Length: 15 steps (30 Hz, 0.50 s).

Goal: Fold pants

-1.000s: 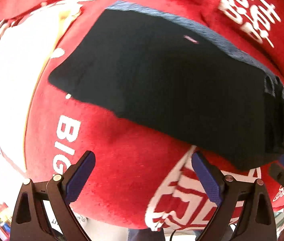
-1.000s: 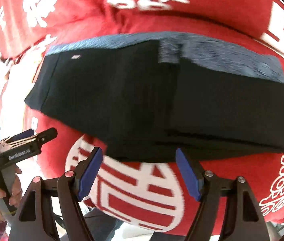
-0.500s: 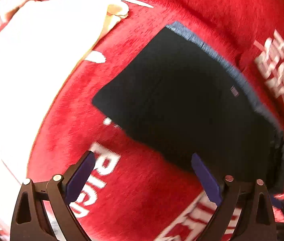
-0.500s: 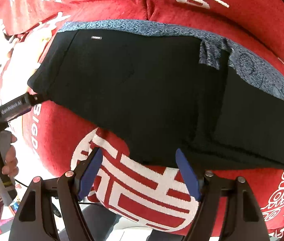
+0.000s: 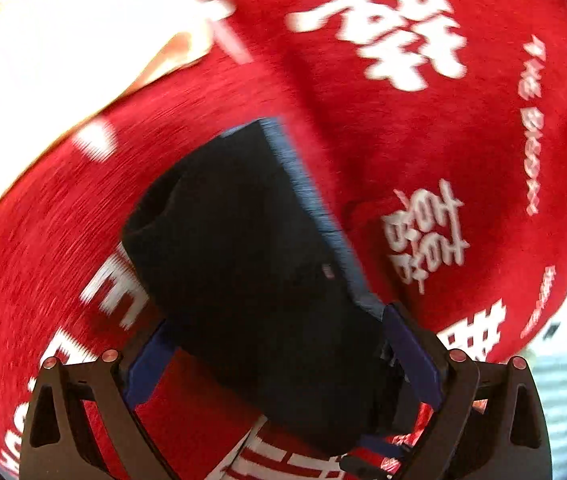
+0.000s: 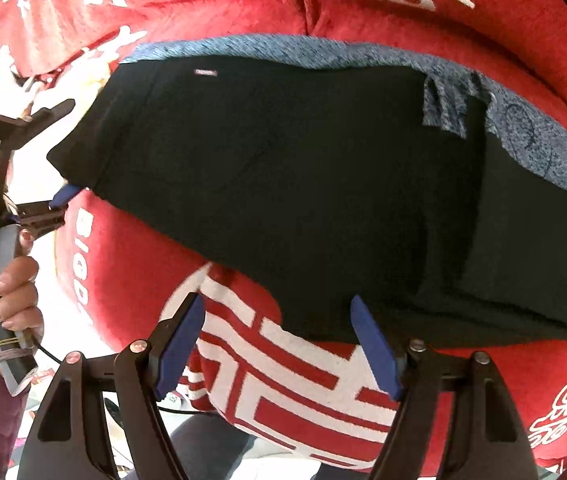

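Black pants [image 6: 303, 184] with a blue-grey patterned waistband [image 6: 523, 136] lie folded on a red blanket [image 6: 243, 8]. My left gripper [image 5: 275, 344] is open, its blue pads straddling the left end of the pants [image 5: 243, 248]. It also shows in the right wrist view [image 6: 59, 152], open around the pants' left corner. My right gripper [image 6: 279, 340] is open and empty at the near edge of the pants, its right pad [image 6: 375, 348] just touching the black cloth.
The red blanket with white characters [image 5: 403, 20] covers the whole surface. A large red-and-white emblem [image 6: 283, 372] lies at the near edge. A white patch [image 5: 43, 80] shows at the far left. A hand [image 6: 11, 296] holds the left gripper's handle.
My left gripper has swung round to the pants' left end and closed in until its open jaws straddle the cloth. My right gripper has barely moved.
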Tool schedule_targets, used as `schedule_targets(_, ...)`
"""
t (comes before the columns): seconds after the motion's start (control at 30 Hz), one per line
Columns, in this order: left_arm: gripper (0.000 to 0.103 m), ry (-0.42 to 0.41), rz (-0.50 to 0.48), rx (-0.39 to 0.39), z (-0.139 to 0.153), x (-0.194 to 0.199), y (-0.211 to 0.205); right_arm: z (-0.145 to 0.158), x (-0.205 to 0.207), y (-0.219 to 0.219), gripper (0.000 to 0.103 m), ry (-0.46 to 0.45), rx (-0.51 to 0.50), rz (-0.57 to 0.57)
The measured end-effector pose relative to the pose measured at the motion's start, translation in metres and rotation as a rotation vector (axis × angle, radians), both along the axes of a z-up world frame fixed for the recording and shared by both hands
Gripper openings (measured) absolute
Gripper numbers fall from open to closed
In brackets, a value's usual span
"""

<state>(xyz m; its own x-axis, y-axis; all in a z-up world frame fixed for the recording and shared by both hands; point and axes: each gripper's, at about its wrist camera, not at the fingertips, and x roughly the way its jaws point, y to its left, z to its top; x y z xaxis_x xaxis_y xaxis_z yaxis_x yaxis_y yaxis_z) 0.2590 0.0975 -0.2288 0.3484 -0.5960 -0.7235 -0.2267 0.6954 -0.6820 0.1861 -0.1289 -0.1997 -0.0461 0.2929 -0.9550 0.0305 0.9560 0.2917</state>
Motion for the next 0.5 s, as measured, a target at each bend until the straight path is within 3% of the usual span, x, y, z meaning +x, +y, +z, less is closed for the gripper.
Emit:
schedule_targets(0.03,0.098,0.003,-0.024,0.037,-0.001,0.003,-0.004,0.0,0.001,0.0,0.078,-0.003,0.005,-0.001)
schedule_targets(0.13,0.098,0.13,-0.045,0.097,-0.025,0.011,-0.004,0.004,0.007,0.0,0.078,-0.019,0.029,-0.006)
schedule_targets(0.2,0.098,0.136,-0.027,0.101,-0.027,0.012,-0.003,0.012,0.014,-0.001,0.078,-0.051,0.05,-0.001)
schedule_targets(0.27,0.096,0.151,-0.057,0.173,-0.023,0.013,-0.009,0.019,0.022,-0.002,0.078,-0.075,0.072,0.006)
schedule_targets(0.3,0.092,0.149,-0.066,0.222,-0.022,0.015,-0.015,0.021,0.028,-0.003,0.079,-0.083,0.091,0.005)
schedule_targets(0.33,0.079,0.138,-0.076,0.293,-0.018,0.013,-0.018,0.024,0.036,-0.005,0.08,-0.085,0.114,0.001)
schedule_targets(0.37,0.059,0.122,-0.103,0.386,-0.014,0.01,-0.02,0.027,0.044,-0.007,0.081,-0.086,0.129,-0.005)
schedule_targets(0.4,0.051,0.109,-0.132,0.46,-0.012,0.009,-0.026,0.03,0.052,-0.007,0.081,-0.09,0.137,-0.012)
schedule_targets(0.5,0.047,-0.022,-0.237,0.642,0.003,0.0,-0.051,0.043,0.081,-0.013,0.082,-0.116,0.174,-0.037)
